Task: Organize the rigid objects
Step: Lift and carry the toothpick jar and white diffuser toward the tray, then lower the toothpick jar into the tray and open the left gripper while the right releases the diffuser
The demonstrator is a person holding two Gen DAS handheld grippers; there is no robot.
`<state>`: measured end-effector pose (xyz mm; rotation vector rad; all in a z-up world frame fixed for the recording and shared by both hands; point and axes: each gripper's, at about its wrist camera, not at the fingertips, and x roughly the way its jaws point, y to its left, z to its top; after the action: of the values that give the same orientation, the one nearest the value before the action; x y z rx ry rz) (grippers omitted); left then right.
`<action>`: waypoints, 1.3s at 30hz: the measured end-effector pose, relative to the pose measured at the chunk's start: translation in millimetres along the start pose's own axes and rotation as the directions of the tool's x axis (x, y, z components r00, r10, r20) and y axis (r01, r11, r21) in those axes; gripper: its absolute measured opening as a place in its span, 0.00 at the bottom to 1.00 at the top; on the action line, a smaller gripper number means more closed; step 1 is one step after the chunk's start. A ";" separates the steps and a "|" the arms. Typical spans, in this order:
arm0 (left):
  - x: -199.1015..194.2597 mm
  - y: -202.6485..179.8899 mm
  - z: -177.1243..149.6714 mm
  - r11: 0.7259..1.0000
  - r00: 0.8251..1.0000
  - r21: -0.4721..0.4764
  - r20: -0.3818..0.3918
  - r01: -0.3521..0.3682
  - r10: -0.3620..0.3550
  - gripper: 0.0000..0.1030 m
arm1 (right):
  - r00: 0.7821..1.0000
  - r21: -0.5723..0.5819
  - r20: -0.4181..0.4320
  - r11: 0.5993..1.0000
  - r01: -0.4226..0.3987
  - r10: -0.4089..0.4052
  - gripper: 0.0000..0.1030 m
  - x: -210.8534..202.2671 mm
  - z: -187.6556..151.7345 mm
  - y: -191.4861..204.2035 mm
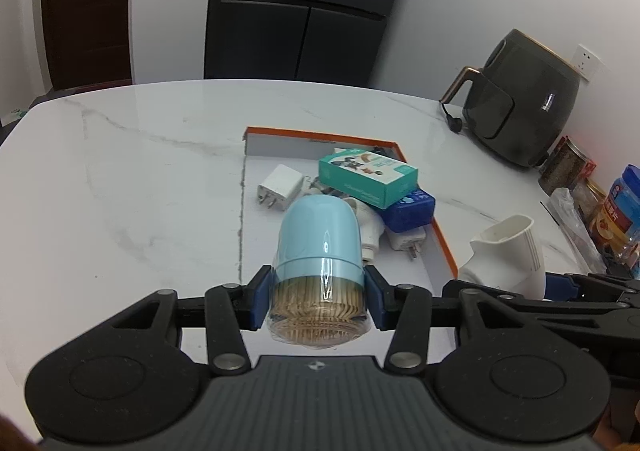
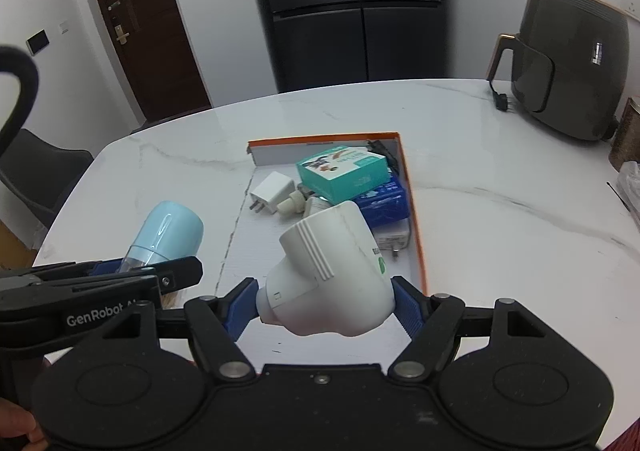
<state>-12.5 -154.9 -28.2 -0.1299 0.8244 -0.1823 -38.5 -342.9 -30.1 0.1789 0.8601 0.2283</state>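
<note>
Left claw (image 1: 317, 303) clamped on clear toothpick jar with pale blue domed lid (image 1: 318, 251), held above near part of shallow orange-rimmed white cardboard tray (image 1: 444, 247) on white marble table (image 1: 140, 171). Right claw (image 2: 326, 301) clamped on white plastic appliance body (image 2: 328, 271), above same tray. Tray contents: teal carton (image 2: 344, 171) stacked on blue box (image 2: 384, 201), white plug adapter (image 2: 270, 191) beside them

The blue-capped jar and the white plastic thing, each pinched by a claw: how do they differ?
The toothpick jar has a smooth light-blue dome over a clear base packed with toothpicks; the white device is opaque, ribbed and bulb-shaped. The jar sits in the left gripper, the device in the right gripper. Both are held above the orange-edged box.
</note>
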 end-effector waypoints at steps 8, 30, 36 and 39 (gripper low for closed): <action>7.2 -11.5 0.4 1.000 1.000 0.013 -0.008 0.009 -0.009 0.47 | 1.000 0.023 0.002 1.000 0.016 -0.016 0.84 0.4 0.3 -16.6; 15.0 -9.9 5.1 1.000 1.000 -0.003 -0.020 0.002 -0.002 0.47 | 1.000 0.043 0.009 0.999 0.026 -0.027 0.84 0.4 8.8 -26.7; 18.2 -8.5 6.9 1.000 1.000 -0.002 -0.024 0.000 0.000 0.47 | 1.000 0.045 0.008 0.999 0.030 -0.030 0.84 1.7 12.1 -26.3; 20.3 -7.8 8.0 1.000 1.000 -0.002 -0.028 0.001 -0.001 0.47 | 1.000 0.045 0.007 0.999 0.029 -0.029 0.84 1.7 12.1 -26.4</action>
<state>6.0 -166.4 -36.0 -0.1298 0.8525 -0.1847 -24.8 -368.5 -30.1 0.2092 0.8602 0.1811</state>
